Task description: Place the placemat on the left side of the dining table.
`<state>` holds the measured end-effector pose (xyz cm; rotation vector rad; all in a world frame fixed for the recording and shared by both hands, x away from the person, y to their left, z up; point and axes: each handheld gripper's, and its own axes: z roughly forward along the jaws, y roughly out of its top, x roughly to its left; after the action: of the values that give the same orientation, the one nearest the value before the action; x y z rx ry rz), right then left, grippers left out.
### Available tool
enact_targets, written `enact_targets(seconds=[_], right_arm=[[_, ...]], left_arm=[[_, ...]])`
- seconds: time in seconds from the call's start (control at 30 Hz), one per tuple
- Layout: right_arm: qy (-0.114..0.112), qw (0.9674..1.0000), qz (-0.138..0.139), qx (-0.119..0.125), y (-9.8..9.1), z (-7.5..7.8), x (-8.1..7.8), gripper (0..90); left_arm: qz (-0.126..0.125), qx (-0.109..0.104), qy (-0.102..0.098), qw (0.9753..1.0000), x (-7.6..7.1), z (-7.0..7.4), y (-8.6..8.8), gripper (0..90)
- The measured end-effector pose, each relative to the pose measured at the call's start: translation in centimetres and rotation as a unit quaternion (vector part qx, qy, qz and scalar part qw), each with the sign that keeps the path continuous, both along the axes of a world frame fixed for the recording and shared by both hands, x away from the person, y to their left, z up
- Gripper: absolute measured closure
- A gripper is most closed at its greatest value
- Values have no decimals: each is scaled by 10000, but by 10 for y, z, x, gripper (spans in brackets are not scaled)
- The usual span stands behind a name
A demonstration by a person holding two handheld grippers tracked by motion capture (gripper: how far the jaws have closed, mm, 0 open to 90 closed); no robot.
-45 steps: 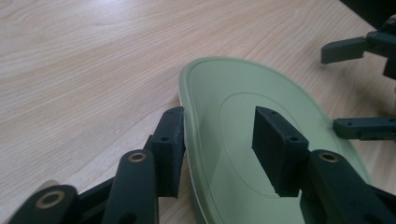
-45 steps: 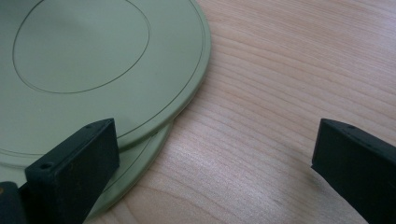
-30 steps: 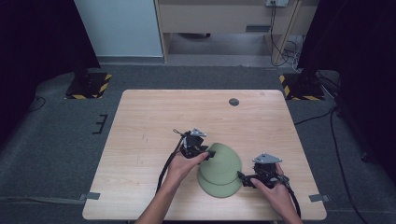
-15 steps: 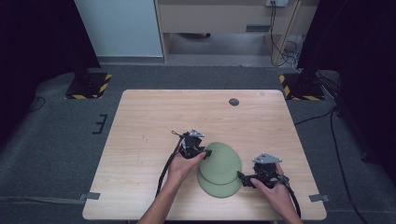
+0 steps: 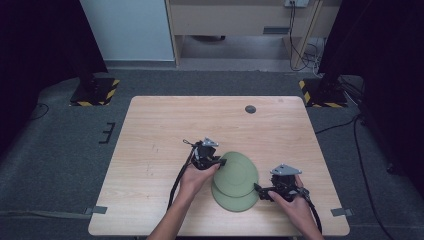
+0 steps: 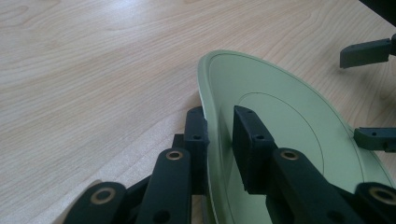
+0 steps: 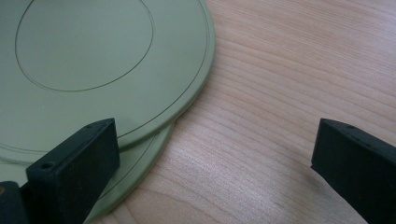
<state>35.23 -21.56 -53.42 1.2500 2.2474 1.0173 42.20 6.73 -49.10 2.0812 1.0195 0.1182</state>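
Left gripper view shows the top plate [image 6: 280, 121] tipped up on its edge, its thin rim standing between the two black jaws of the left gripper [image 6: 219, 135]; the jaws have just been closing on that rim, one pad behind it and one on the dished face, and they look to be pressing it now. The plate is pale green, smooth and matte, with a moulded ring in its floor. I judge it light and stiff, probably plastic, and somewhat slippery, so the rim is the only real place to pinch, and a shallow bite could let it swing or slide out.

In the high view the two plates sit at the near middle of the table [image 5: 160, 130], the top plate [image 5: 236, 172] overlapping the bottom plate [image 5: 235, 200], which peeks out at about six o'clock. The left gripper [image 5: 220, 162] is at the stack's nine o'clock, the right gripper [image 5: 257, 189] at roughly four o'clock.

The right gripper's jaws stand wide apart with nothing between them, one pad just over the plates' edges.
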Motion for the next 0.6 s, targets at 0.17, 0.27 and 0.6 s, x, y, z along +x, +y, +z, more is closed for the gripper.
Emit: enact_targets(seconds=[0.17, 0.27, 0.6], right_arm=[[-19, 10000, -19, 8, 0, 1, -1, 28], [-41, 10000, -33, -7, 0, 1, -1, 37], [-58, 10000, -26, -12, 1, 1, -1, 43]], left_arm=[[10, 35, -36, 10000, 0, 1, 0, 773], [13, 61, -41, 10000, 1, 1, 0, 781], [189, 102, -151, 9997, 4, 2, 4, 796]])
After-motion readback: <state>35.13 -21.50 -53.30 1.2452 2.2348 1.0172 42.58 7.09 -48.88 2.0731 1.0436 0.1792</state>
